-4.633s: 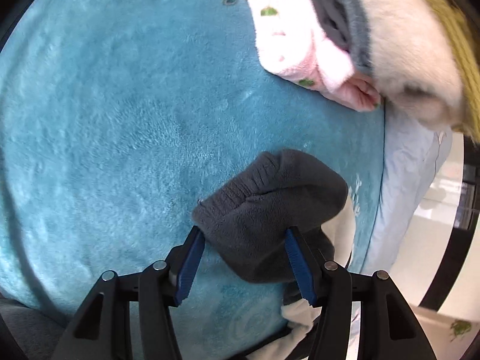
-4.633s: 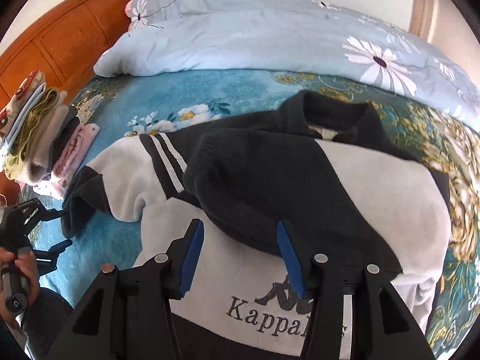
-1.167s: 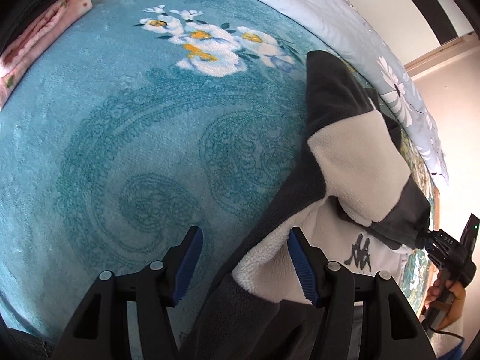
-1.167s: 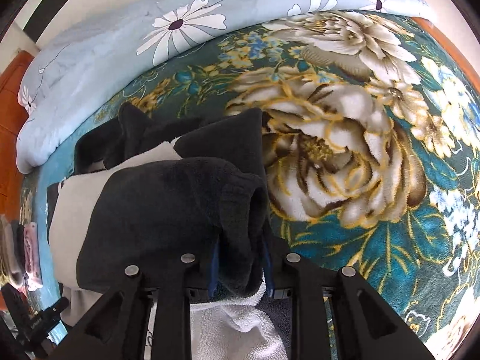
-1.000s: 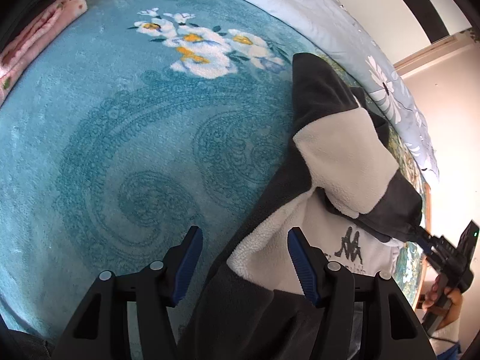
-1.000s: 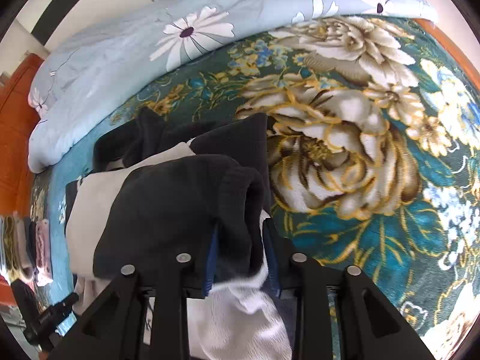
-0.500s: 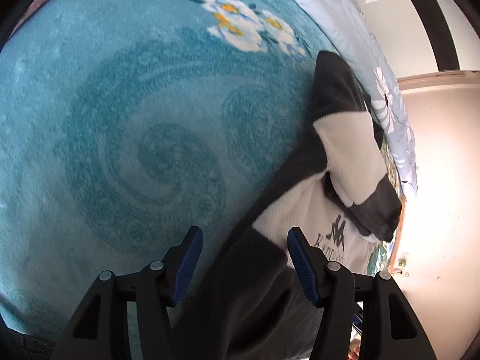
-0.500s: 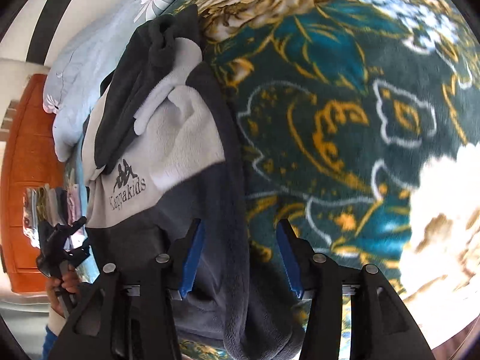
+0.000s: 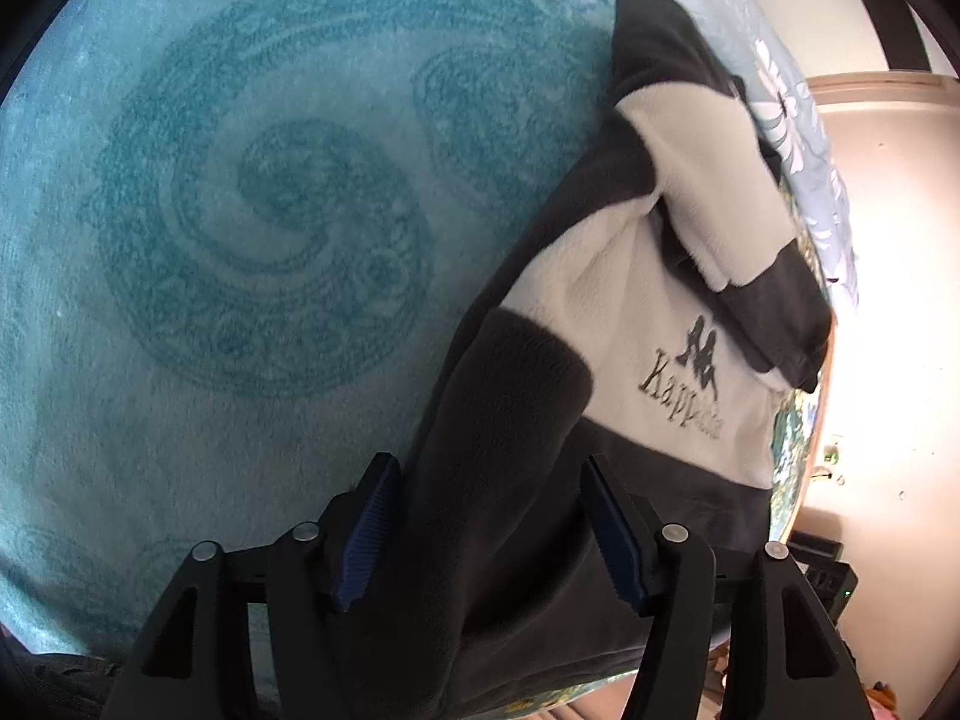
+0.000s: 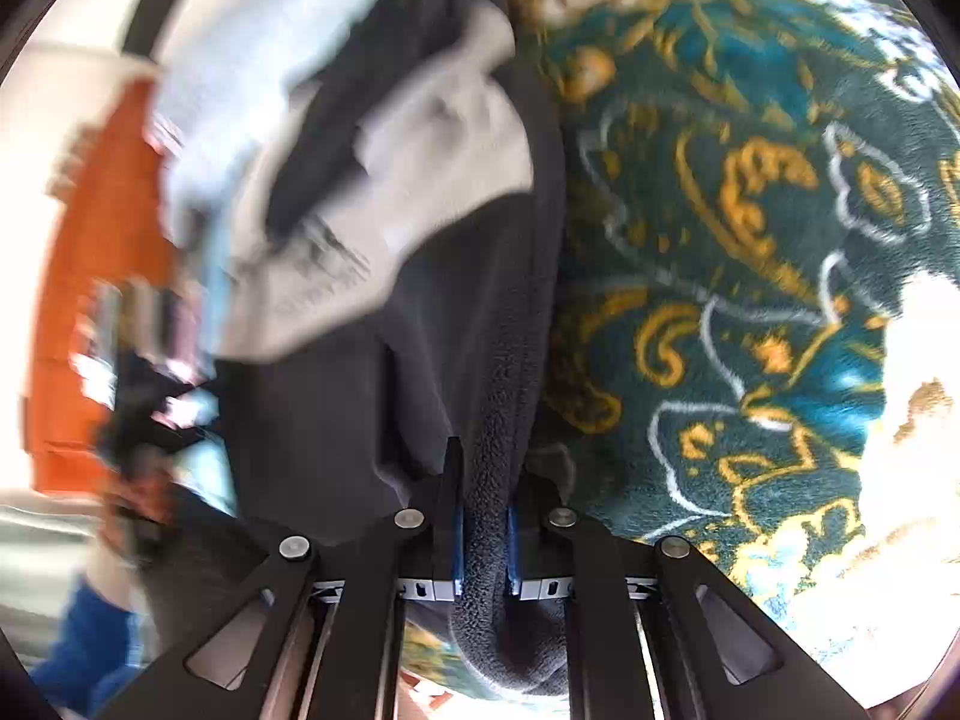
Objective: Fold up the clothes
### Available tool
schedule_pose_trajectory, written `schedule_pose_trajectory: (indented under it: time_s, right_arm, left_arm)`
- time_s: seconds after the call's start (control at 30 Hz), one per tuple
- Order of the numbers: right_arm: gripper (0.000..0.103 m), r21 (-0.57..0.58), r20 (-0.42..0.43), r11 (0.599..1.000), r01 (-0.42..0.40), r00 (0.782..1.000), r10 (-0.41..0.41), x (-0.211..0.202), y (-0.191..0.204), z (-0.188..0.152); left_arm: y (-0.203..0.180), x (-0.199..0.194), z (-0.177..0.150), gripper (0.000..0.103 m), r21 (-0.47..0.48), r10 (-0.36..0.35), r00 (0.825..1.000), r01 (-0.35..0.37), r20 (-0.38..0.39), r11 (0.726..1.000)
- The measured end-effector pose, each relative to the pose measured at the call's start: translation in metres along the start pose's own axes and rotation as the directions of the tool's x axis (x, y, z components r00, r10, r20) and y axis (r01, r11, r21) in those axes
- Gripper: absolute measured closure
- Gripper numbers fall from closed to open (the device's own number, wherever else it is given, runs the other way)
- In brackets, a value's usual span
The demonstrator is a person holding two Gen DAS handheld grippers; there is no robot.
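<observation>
A dark grey and cream fleece sweatshirt (image 9: 648, 276) with a Kappa logo lies on the teal patterned blanket (image 9: 252, 192), both sleeves folded across its chest. My left gripper (image 9: 489, 531) is open, its blue pads on either side of the dark hem fold without pressing it. In the right wrist view the same sweatshirt (image 10: 420, 192) looks blurred, and my right gripper (image 10: 485, 534) is shut on the thick dark hem edge at the garment's right side.
The blanket (image 10: 780, 240) turns dark teal with gold flowers on the right side. A pale blue floral duvet (image 9: 798, 138) lies beyond the sweatshirt. An orange wooden headboard (image 10: 90, 252) and a person's hand (image 10: 138, 480) with the other gripper show blurred at left.
My right gripper let go of the folded sleeve, dropped to the hem and closed on it. My left gripper moved down so the dark hem now lies between its open pads.
</observation>
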State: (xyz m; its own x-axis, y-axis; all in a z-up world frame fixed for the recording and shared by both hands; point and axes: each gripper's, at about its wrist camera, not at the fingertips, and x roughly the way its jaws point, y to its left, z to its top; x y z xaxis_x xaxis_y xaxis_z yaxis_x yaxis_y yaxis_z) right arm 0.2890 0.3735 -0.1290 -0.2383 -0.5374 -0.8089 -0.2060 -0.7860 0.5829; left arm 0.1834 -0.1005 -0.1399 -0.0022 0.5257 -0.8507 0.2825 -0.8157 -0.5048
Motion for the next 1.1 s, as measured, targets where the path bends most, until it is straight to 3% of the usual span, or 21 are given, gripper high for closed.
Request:
schedule_pose_trajectory:
  time_s: [0.3, 0.4, 0.5, 0.57, 0.6, 0.63, 0.77, 0.97, 1.1]
  right_arm:
    - [0.085, 0.003, -0.046, 0.999, 0.047, 0.998, -0.047, 0.022, -0.001, -0.003]
    - [0.071, 0.016, -0.051, 0.998, 0.055, 0.997, -0.054, 0.027, -0.003, -0.004]
    - [0.071, 0.04, -0.058, 0.997, 0.059, 0.997, -0.057, 0.029, -0.006, -0.006]
    - [0.071, 0.055, -0.063, 0.997, 0.062, 0.996, -0.059, 0.031, -0.009, -0.006]
    - [0.075, 0.05, -0.061, 0.997, 0.052, 0.997, -0.049, 0.028, -0.008, -0.006]
    - [0.088, 0.045, -0.059, 0.998, 0.04, 0.998, -0.038, 0.025, -0.007, -0.005]
    - [0.091, 0.022, -0.052, 1.0, -0.006, 0.999, 0.007, 0.012, -0.003, -0.002]
    - [0.092, -0.077, -0.07, 0.993, -0.088, 0.994, 0.082, -0.009, 0.014, -0.006]
    - [0.092, -0.074, -0.063, 0.971, -0.227, 0.973, 0.223, -0.023, 0.019, -0.002]
  left_arm:
    - [-0.009, 0.011, -0.011, 0.036, 0.053, 0.037, 0.995, -0.032, -0.092, 0.998]
    - [-0.023, 0.021, -0.018, 0.038, 0.125, 0.078, 0.986, -0.059, -0.149, 0.99]
    - [-0.038, 0.028, -0.024, 0.042, 0.221, 0.173, 0.97, -0.134, -0.168, 0.966]
    - [-0.046, 0.028, -0.028, 0.051, 0.27, 0.207, 0.962, -0.154, -0.178, 0.951]
    - [-0.048, 0.027, -0.03, 0.065, 0.286, 0.221, 0.959, -0.165, -0.177, 0.944]
    - [-0.05, 0.025, -0.031, 0.078, 0.3, 0.233, 0.957, -0.174, -0.175, 0.938]
    - [-0.052, 0.006, -0.034, 0.089, 0.326, 0.22, 0.965, -0.165, -0.139, 0.931]
    - [-0.062, -0.03, -0.054, 0.09, 0.434, 0.192, 0.976, -0.131, -0.1, 0.891]
    - [-0.059, -0.043, -0.049, 0.09, 0.413, 0.095, 0.985, -0.029, -0.141, 0.911]
